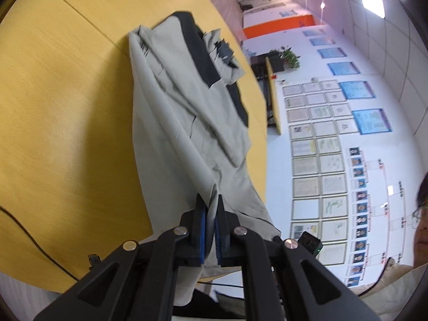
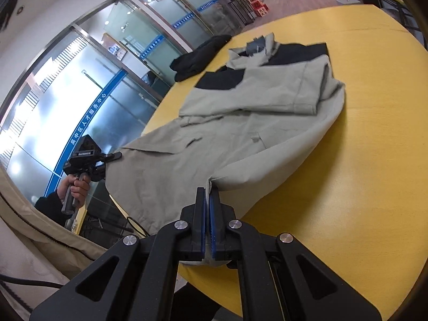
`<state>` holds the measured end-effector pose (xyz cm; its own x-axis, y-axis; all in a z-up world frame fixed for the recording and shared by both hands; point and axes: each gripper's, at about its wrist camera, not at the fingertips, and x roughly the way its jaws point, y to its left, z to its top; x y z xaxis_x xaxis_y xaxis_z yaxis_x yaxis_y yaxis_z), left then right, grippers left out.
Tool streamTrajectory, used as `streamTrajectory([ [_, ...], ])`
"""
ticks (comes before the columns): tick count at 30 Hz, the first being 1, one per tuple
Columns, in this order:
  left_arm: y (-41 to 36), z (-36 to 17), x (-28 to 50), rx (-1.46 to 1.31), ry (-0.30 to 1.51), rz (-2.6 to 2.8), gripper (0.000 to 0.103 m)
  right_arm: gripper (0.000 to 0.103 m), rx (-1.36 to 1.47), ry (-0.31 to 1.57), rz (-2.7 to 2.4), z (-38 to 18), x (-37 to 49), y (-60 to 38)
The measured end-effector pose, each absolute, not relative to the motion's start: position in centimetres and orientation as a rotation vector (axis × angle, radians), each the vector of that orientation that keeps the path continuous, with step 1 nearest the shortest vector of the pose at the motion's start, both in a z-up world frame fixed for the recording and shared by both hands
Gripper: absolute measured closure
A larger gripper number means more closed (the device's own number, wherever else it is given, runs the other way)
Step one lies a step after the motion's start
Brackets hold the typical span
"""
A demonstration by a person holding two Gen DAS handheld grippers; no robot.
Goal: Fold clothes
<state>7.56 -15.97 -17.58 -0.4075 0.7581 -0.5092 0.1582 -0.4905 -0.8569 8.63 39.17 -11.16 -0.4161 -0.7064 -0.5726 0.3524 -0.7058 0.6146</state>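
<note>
Both grippers angled down at the yellow counter, and the grey jacket lay across it, hem end lifted. The left gripper had its jaws clenched on the hem. The right gripper was clamped on the hem's other corner.

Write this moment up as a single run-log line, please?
step: fold clothes | left gripper: shut on jacket hem | right gripper: shut on jacket hem | hem lifted, collar end on yellow table
</note>
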Motion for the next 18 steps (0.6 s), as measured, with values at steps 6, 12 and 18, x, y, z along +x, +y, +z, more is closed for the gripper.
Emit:
streamTrajectory([
  [6, -20.5, -15.2, 6.2, -1.234, -1.368, 1.914, 0.098, 0.101, 0.985, -0.583, -2.249, -5.6, 5.5, 36.0],
  [12, -25.3, -12.1, -0.5, -1.072, -1.378, 1.929, 0.102, 0.101, 0.934, -0.778, -2.38, -1.9, -1.1, 35.6],
  [18, -25.9, -13.0, -6.3, -0.972, -1.38, 1.895, 0.102, 0.101, 0.875, -0.708, -2.453, -2.9, -8.9, 33.8],
])
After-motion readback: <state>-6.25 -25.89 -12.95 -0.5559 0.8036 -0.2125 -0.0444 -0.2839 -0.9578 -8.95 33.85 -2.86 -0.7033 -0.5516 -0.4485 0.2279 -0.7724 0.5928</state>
